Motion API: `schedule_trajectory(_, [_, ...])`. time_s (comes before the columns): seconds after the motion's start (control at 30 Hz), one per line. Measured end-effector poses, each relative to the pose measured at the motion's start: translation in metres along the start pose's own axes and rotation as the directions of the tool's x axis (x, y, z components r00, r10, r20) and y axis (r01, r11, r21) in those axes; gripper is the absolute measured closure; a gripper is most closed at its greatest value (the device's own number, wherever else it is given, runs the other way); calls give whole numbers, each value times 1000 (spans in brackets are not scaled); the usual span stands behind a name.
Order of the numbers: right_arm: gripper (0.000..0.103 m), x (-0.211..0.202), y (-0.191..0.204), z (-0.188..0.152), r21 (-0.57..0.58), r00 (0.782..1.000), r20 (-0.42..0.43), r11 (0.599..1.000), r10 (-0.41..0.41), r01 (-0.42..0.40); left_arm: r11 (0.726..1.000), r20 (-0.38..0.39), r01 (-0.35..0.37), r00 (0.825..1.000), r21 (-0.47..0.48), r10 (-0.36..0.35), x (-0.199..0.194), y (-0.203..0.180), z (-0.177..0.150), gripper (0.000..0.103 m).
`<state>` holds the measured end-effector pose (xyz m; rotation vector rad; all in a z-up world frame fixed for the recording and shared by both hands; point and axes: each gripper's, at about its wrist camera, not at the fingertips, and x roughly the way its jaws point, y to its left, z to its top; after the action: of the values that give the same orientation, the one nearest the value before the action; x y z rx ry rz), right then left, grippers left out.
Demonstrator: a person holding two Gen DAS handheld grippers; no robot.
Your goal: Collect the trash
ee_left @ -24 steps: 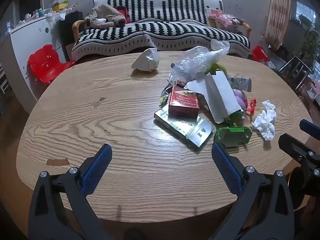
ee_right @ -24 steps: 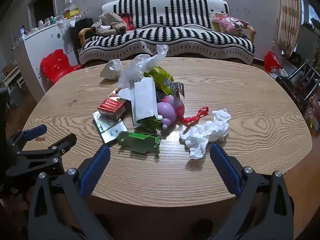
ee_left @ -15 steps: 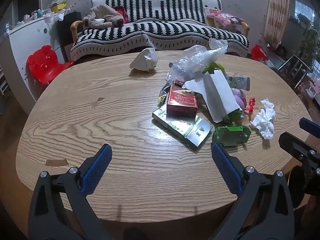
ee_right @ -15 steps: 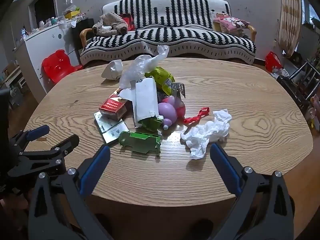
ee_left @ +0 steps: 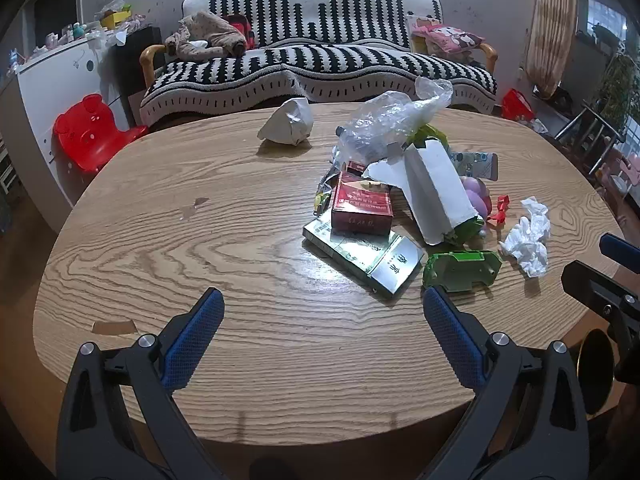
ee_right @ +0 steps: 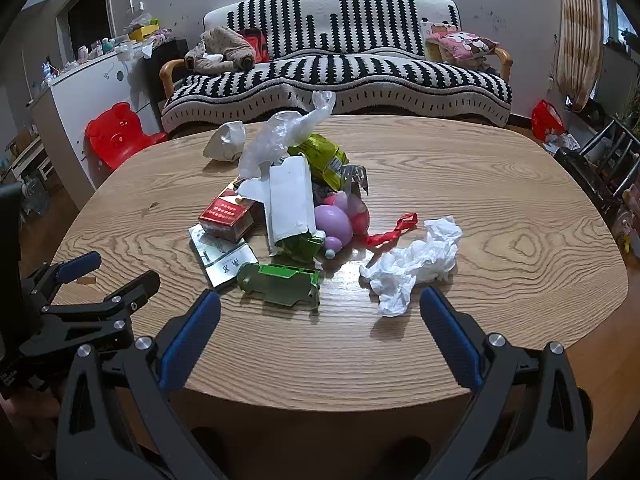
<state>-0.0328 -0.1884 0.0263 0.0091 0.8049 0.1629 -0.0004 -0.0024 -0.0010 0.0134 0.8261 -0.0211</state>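
Hardly anything has shifted since the earlier frames: both grippers drift very slightly, nothing on the table moves. Left gripper (ee_left: 323, 320) and right gripper (ee_right: 320, 322) hang over the near edge of the wooden table (ee_left: 160, 248), jaws spread wide and empty. Collecting has not begun, I judge: the trash pile (ee_right: 288, 208) sits mid-table, with the crumpled tissue (ee_right: 412, 264) and green plastic piece (ee_right: 280, 284) nearest and a paper wad (ee_left: 288, 122) at the far side. Behind stand a striped sofa (ee_right: 340, 68) and a red child's chair (ee_left: 90, 136).
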Motion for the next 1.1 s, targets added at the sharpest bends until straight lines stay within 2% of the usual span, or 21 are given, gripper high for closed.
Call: schedule_trajectory(1.1, [7,-1,-2,0,-3,1000,5,1000,-11,11,1000,-3,-1,1000,4,1,-3,-4,2,6])
